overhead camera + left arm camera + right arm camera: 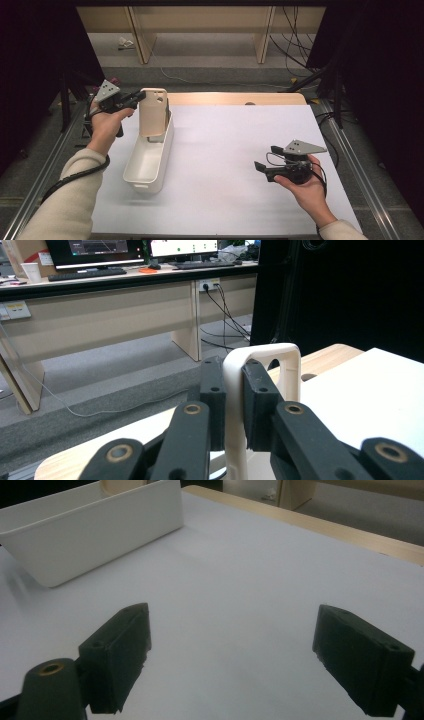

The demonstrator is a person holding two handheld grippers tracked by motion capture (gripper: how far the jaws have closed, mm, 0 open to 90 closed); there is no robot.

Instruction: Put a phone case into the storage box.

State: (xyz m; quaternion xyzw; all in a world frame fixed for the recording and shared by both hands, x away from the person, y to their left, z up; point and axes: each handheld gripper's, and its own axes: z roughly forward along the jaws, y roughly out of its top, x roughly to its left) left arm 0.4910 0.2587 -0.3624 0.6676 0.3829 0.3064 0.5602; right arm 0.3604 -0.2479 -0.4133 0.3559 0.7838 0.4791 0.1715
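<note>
Left gripper view shows the fingers [260, 405] closed on the cream board's [153, 112] edge, keeping it upright at the bin's [150, 162] 12 o'clock end. At 3 o'clock over the counter [225, 150], the right gripper [265, 169] waits wide open, empty.

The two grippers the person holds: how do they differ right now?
The left gripper has its jaws shut on the beige phone case, which stands upright at the far end of the white bin; the right gripper has its jaws wide apart with nothing between them. The left is raised beside the bin's far end; the right hovers low over the white table cover, apart from the bin. Both are black with a grey plate on top.
</note>
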